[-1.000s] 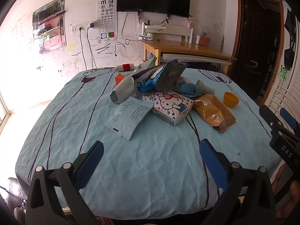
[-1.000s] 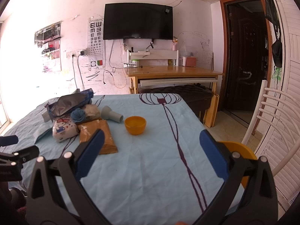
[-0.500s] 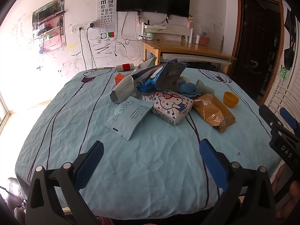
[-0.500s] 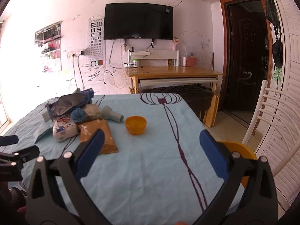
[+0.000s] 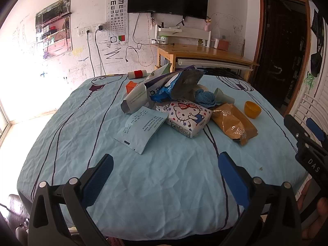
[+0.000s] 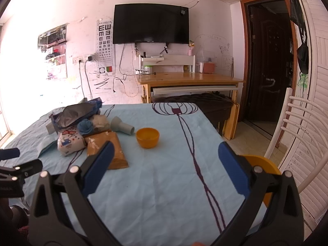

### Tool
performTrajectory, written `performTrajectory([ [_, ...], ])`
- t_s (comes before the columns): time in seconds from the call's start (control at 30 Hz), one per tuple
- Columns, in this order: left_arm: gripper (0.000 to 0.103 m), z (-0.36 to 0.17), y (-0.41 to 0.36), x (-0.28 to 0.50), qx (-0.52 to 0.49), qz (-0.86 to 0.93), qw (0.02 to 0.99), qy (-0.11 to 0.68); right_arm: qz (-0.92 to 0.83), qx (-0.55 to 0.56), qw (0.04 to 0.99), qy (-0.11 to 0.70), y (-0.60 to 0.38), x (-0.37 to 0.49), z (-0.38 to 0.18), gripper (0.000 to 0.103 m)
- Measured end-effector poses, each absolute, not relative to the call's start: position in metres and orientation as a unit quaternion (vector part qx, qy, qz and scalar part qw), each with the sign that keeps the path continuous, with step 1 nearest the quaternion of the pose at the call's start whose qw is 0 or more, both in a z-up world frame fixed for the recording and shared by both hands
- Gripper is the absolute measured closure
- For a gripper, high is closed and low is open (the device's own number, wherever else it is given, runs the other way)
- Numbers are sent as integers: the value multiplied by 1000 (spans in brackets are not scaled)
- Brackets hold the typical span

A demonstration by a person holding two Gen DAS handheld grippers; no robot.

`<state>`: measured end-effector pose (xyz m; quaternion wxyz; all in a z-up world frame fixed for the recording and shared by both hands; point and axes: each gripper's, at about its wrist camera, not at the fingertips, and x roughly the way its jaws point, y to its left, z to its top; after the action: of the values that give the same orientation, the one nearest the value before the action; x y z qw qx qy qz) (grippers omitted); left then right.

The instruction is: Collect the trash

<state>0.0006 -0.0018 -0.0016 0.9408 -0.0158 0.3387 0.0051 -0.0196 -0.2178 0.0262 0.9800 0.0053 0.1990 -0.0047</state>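
Observation:
A heap of trash lies mid-table on the light blue cloth (image 5: 164, 180): a pale blue packet (image 5: 141, 128), a Hello Kitty tissue pack (image 5: 184, 116), a brown snack bag (image 5: 233, 123), a blue and silver bag (image 5: 174, 84), a blue yarn ball (image 5: 205, 97) and a grey tube (image 5: 223, 97). My left gripper (image 5: 164, 174) is open and empty, near the table's front edge, short of the heap. My right gripper (image 6: 164, 164) is open and empty over the cloth, right of the brown bag (image 6: 106, 149). The right gripper also shows in the left wrist view (image 5: 305, 135).
An orange bowl (image 6: 147, 137) stands right of the heap. A red-banded roll (image 5: 137, 74) and an orange box (image 5: 131, 86) lie at the far side. A wooden desk (image 6: 190, 78), a white chair (image 6: 297, 127) and a yellow stool (image 6: 260, 164) stand around the table.

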Motion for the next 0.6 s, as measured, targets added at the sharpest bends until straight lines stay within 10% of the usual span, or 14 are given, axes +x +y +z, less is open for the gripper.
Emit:
performTrajectory([
  [0.6,6,1,0,1,-16,5,940,340,-5,5,980,198,-218,-19,27,6],
])
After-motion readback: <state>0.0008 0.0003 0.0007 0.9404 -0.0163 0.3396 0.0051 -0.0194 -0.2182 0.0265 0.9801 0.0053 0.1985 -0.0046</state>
